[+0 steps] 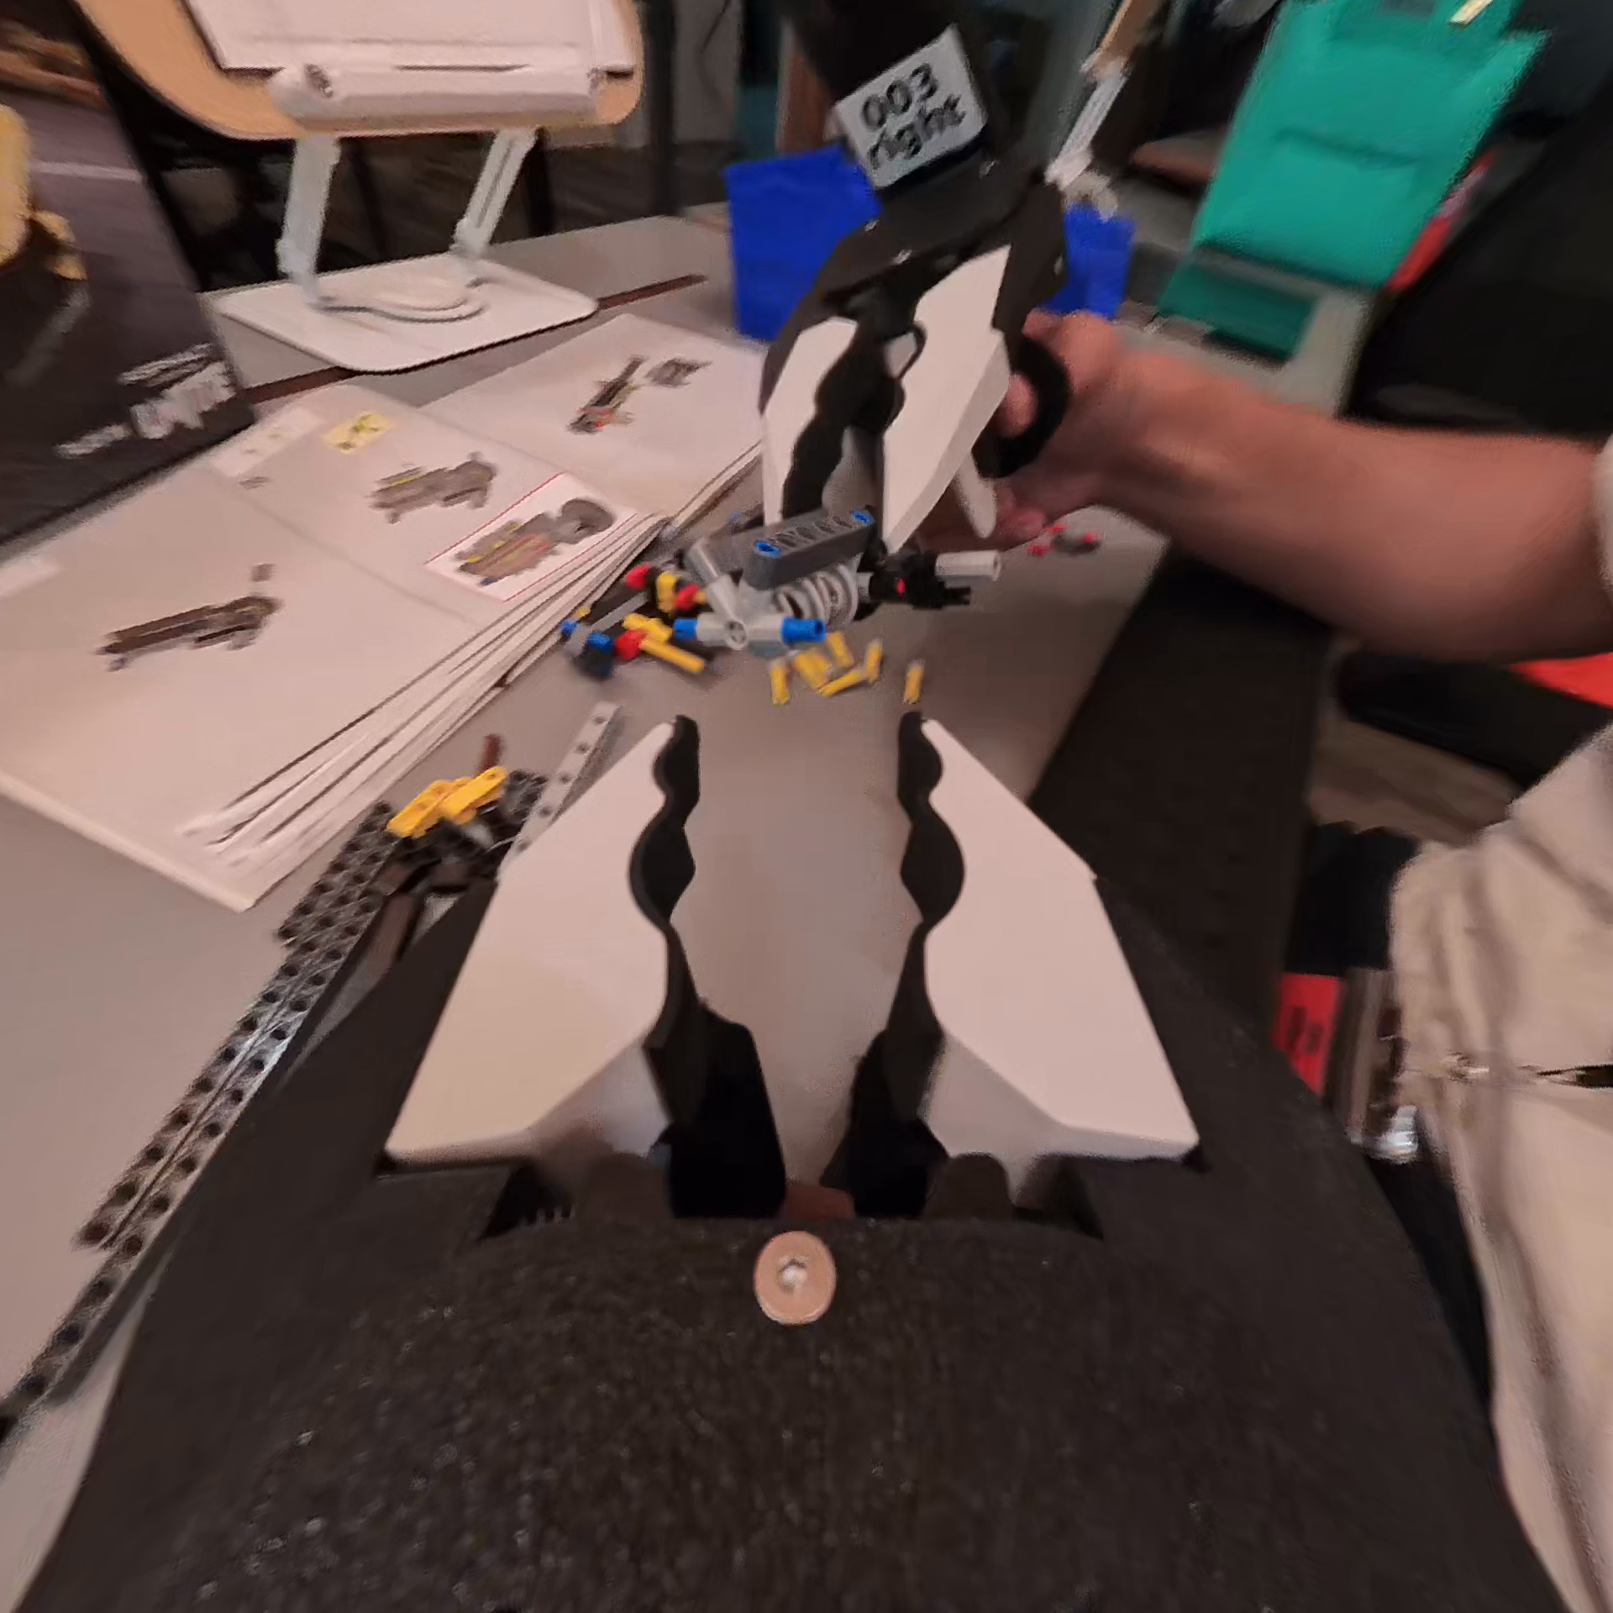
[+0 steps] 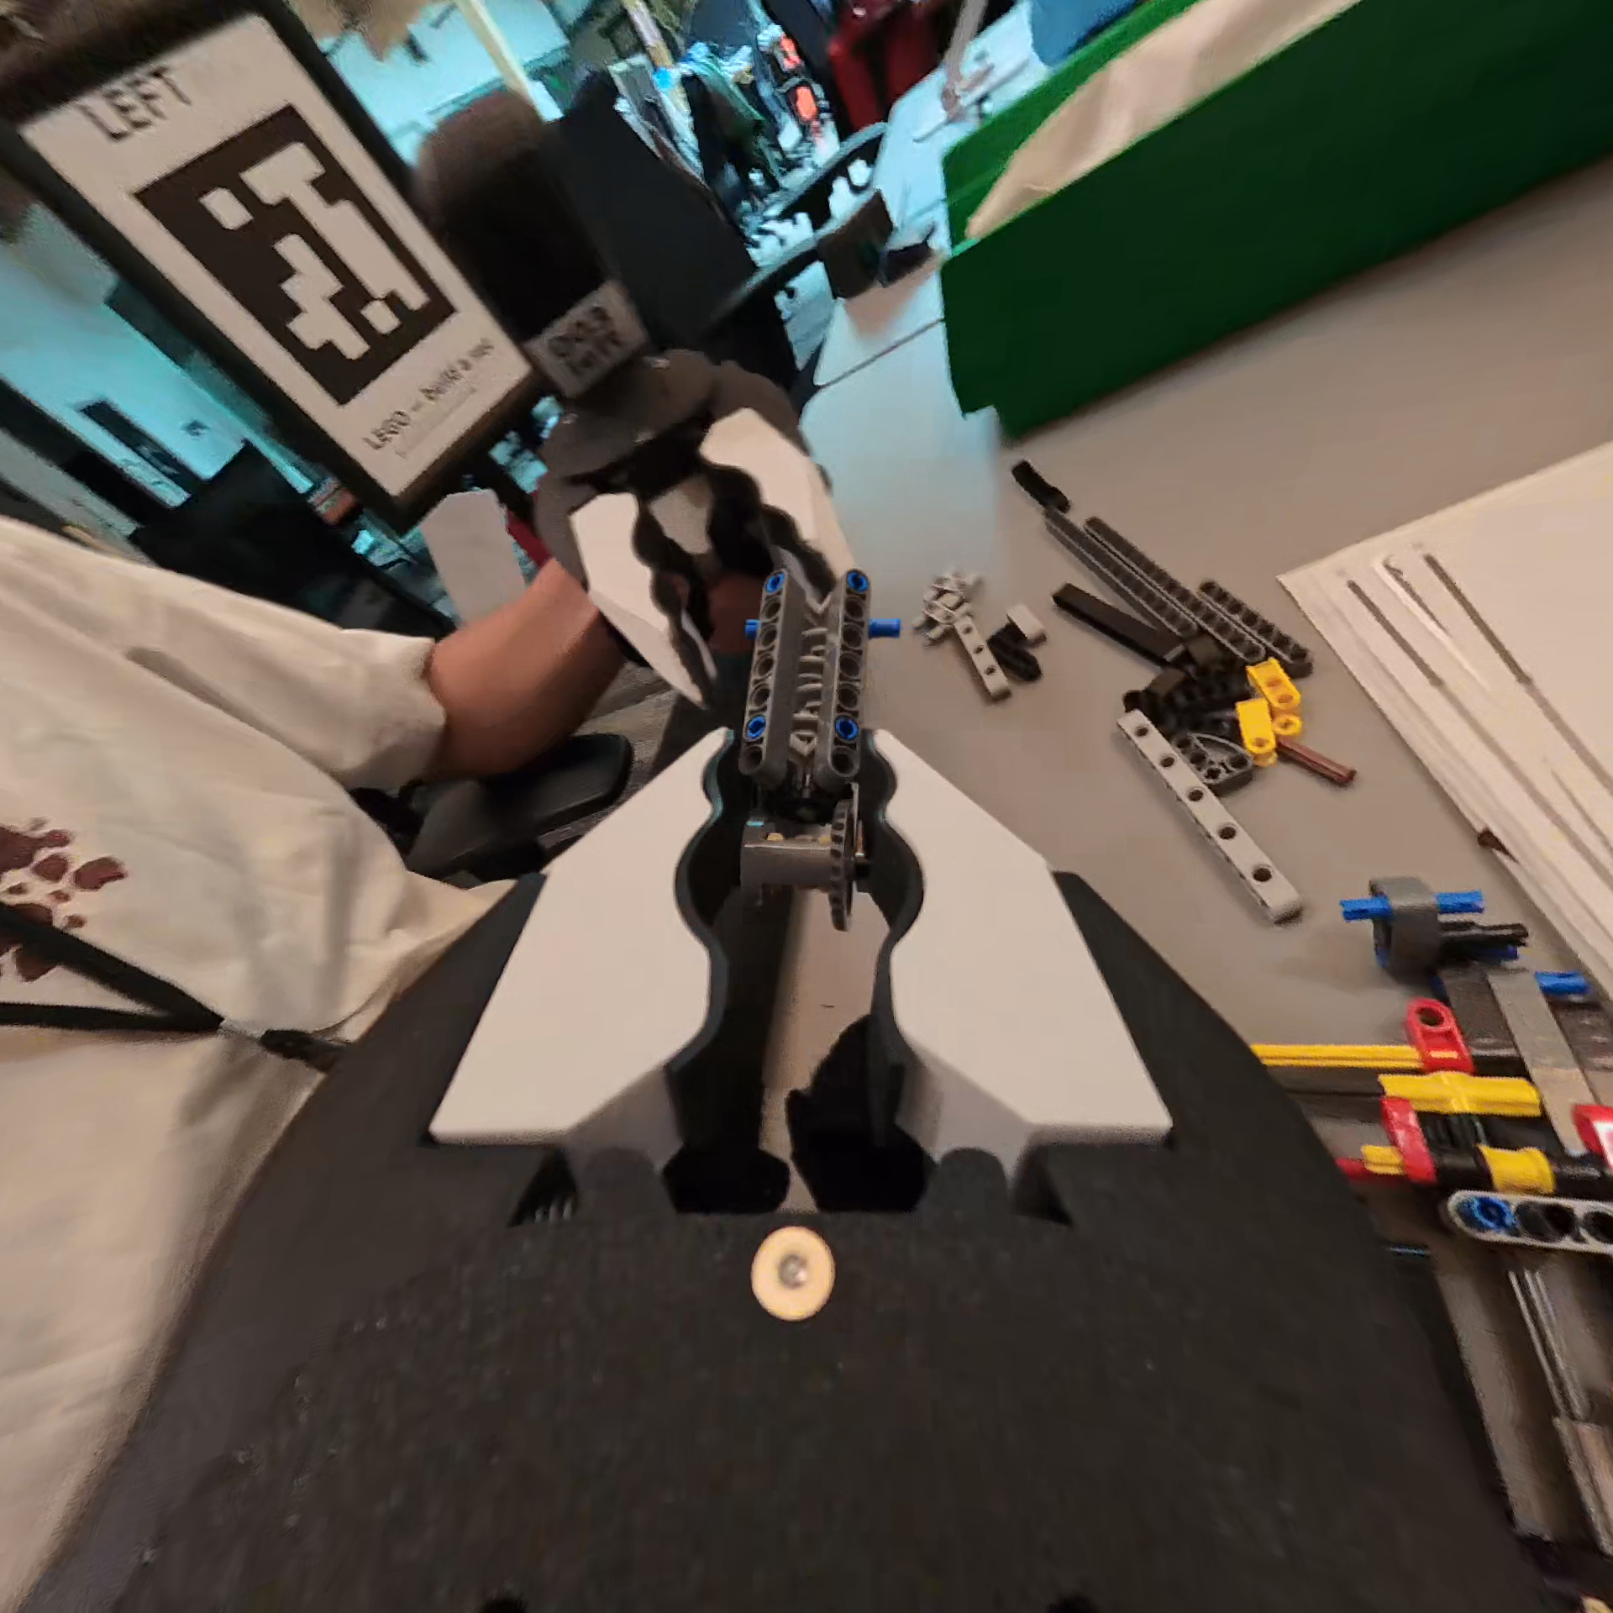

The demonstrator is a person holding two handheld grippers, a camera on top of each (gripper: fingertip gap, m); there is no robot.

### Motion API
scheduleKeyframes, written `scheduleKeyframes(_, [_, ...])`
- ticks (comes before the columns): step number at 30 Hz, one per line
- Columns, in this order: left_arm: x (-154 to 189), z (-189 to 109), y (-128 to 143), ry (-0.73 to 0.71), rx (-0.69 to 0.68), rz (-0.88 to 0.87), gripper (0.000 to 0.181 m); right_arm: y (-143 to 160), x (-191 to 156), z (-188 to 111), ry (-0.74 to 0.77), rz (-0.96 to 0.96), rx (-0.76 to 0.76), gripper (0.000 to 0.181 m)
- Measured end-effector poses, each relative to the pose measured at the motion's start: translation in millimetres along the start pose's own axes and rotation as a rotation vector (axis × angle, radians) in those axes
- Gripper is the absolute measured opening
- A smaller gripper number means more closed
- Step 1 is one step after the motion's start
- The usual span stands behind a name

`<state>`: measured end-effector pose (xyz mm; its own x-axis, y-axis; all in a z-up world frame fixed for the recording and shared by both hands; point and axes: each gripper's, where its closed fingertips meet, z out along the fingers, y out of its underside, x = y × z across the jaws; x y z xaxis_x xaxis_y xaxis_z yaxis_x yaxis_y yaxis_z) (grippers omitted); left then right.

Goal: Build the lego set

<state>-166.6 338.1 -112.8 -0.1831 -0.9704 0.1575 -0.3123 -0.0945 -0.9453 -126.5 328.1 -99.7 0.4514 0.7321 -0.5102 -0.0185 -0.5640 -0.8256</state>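
Note:
My right gripper (image 2: 799, 751) is shut on a dark grey lego sub-assembly (image 2: 803, 689) made of two holed beams with blue pins and a gear. It holds the assembly above the grey table (image 2: 951, 489). In the left wrist view, the right gripper (image 1: 833, 519) grips the same assembly (image 1: 807, 572), which has a white spring beneath it, above a pile of loose pieces. My left gripper (image 1: 799, 724) is open and empty, a little short of that assembly. In the right wrist view, the left gripper (image 2: 707, 602) shows just behind the assembly.
An open instruction booklet (image 1: 349, 567) lies on the left. Beside it are coloured loose pieces (image 1: 637, 628), yellow pins (image 1: 829, 672) and a long black beam frame (image 1: 349, 899) with a yellow connector. A light grey beam (image 2: 1204, 812), black beams (image 2: 1178, 593), a green box (image 2: 1222, 262).

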Motion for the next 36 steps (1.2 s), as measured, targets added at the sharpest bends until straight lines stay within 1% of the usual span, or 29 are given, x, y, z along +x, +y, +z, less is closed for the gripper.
scheduleKeyframes(2, [8.1, 2.0, -12.2, 0.099, 0.059, -0.083, 0.056, -0.1, -9.5, -4.7, -0.044, -0.021, -0.005, 0.025])
scheduleKeyframes(4, [13.8, 5.3, -22.3, 0.184, 0.098, -0.159, 0.059, 0.9, -18.0, -7.4, -0.093, -0.021, -0.001, 0.025])
scheduleKeyframes(5, [16.3, 7.3, -26.0, 0.219, 0.106, -0.19, 0.063, -0.1, -20.0, -8.8, -0.113, 0.0, 0.013, 0.025])
scheduleKeyframes(6, [20.6, 9.3, -28.0, 0.259, 0.099, -0.21, 0.061, -0.8, -20.8, -9.9, -0.133, 0.03, 0.026, 0.025])
scheduleKeyframes(7, [24.3, 11.6, -29.2, 0.286, 0.09, -0.213, 0.054, -0.8, -22.8, -11.2, -0.165, 0.063, 0.037, 0.025])
scheduleKeyframes(8, [25.8, 14.7, -30.1, 0.29, 0.084, -0.208, 0.054, -0.7, -24.6, -12.4, -0.198, 0.1, 0.048, 0.025])
scheduleKeyframes(13, [30.9, 28.8, -29.2, 0.255, 0.058, -0.203, 0.052, -3.4, -31.8, -17.1, -0.331, 0.222, 0.115, 0.026])
scheduleKeyframes(17, [39.0, 27.9, -34.8, 0.24, 0.091, -0.227, 0.051, -13.0, -44.4, -24.3, -0.471, 0.297, 0.189, 0.025])
scheduleKeyframes(18, [41.8, 27.3, -36.7, 0.227, 0.095, -0.213, 0.05, -15.1, -47.7, -26.0, -0.51, 0.319, 0.202, 0.026])
scheduleKeyframes(19, [45.3, 26.8, -38.0, 0.213, 0.091, -0.191, 0.049, -16.2, -50.0, -26.7, -0.536, 0.331, 0.21, 0.03])
scheduleKeyframes(20, [49.3, 26.6, -39.2, 0.199, 0.082, -0.162, 0.047, -17.7, -52.2, -27.4, -0.557, 0.339, 0.223, 0.025])
scheduleKeyframes(23, [59.2, 25.4, -45.8, 0.149, 0.063, -0.091, 0.044, -23.7, -59.6, -31.5, -0.636, 0.367, 0.264, 0.025])
scheduleKeyframes(26, [58.3, 27.4, -49.6, 0.063, 0.028, -0.091, 0.039, -26.4, -62.4, -33.5, -0.665, 0.37, 0.288, 0.025])
scheduleKeyframes(29, [58.6, 30.1, -51.9, -0.004, 0.012, -0.099, 0.038, -30.0, -64.0, -37.5, -0.689, 0.376, 0.322, 0.025])
scheduleKeyframes(34, [66.1, 30.0, -63.1, -0.047, 0.036, -0.107, 0.037, -31.5, -62.8, -40.5, -0.694, 0.384, 0.351, 0.025])
scheduleKeyframes(36, [65.1, 28.6, -65.0, -0.059, 0.033, -0.132, 0.037, -29.7, -59.9, -37.8, -0.652, 0.365, 0.342, 0.025])
